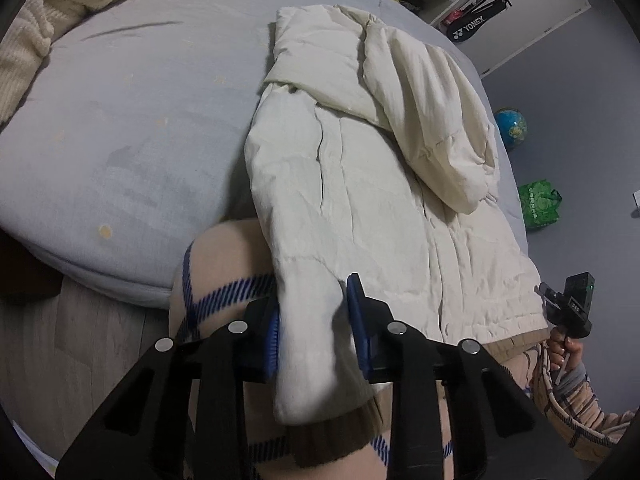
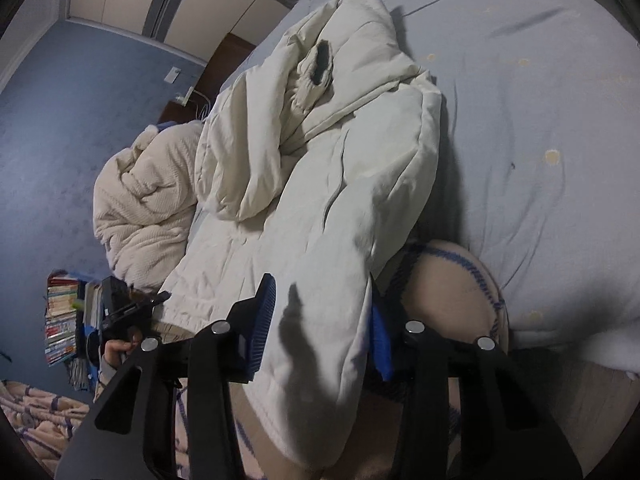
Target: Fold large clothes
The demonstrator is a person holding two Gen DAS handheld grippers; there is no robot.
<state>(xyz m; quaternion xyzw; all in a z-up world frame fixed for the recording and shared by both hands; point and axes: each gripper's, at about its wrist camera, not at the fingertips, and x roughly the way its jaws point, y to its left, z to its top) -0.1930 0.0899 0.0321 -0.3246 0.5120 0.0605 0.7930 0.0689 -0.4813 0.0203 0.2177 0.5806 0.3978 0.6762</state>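
Observation:
A cream padded jacket (image 1: 360,184) lies spread on the grey-blue bed (image 1: 120,128), its hood folded over the body. In the left wrist view my left gripper (image 1: 314,294) is shut on a sleeve (image 1: 308,344) near its brown ribbed cuff, blue pads (image 1: 358,320) pressing both sides. The right gripper (image 1: 572,304) shows small by the hem's right corner, held in a hand. In the right wrist view my right gripper (image 2: 320,284) is shut on a thick sleeve fold of the jacket (image 2: 320,208). The left gripper (image 2: 120,312) appears at the hem's left.
A cream knitted blanket (image 1: 48,12) (image 2: 140,200) is bunched at the bed's edge. The person's knee in plaid trousers (image 1: 224,264) (image 2: 448,280) is against the mattress. On the floor are a globe (image 1: 510,128), a green bag (image 1: 538,204) and stacked books (image 2: 60,316).

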